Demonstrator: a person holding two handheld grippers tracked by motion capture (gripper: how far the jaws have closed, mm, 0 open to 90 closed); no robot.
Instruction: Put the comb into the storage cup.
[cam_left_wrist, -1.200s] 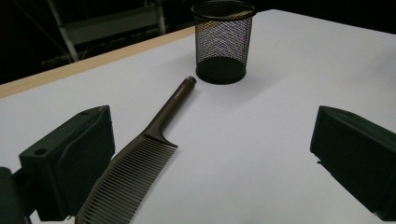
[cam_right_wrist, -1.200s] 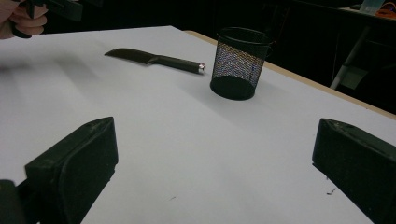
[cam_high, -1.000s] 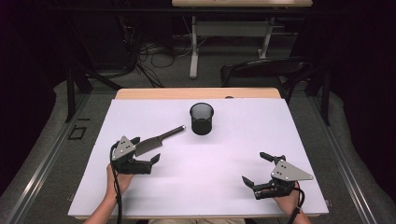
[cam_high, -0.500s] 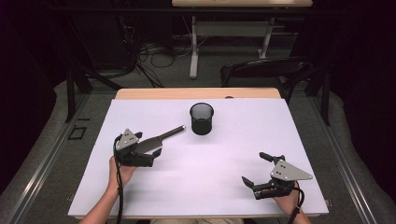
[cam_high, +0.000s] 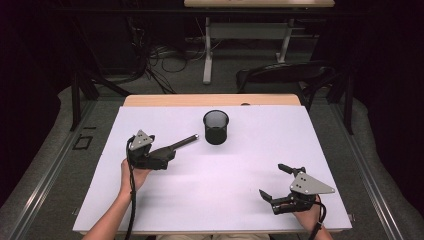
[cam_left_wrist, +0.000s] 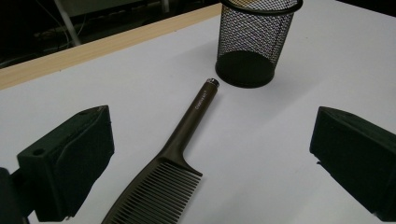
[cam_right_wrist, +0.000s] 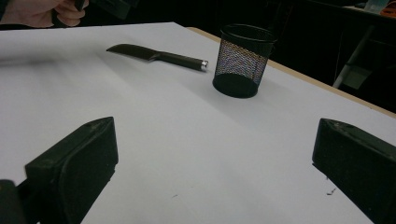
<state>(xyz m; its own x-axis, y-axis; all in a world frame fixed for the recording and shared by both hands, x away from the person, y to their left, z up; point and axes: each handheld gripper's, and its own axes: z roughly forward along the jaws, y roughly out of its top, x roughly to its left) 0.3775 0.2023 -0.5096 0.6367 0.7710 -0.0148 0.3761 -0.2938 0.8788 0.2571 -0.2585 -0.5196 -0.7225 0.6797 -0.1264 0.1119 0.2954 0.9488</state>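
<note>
My left gripper hung wide open over the comb, not touching it. The comb lay flat on the white table, its handle tip just beside the cup (black mesh). My right gripper was open too, far from the cup.

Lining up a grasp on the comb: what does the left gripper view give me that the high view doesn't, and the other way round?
Left gripper view alone: the comb's teeth and the small print on its handle, between open jaws. High view alone: the right gripper, open, near the table's front edge, plus the left gripper over the comb's toothed end. Both: the comb handle pointing toward the upright mesh cup.
</note>
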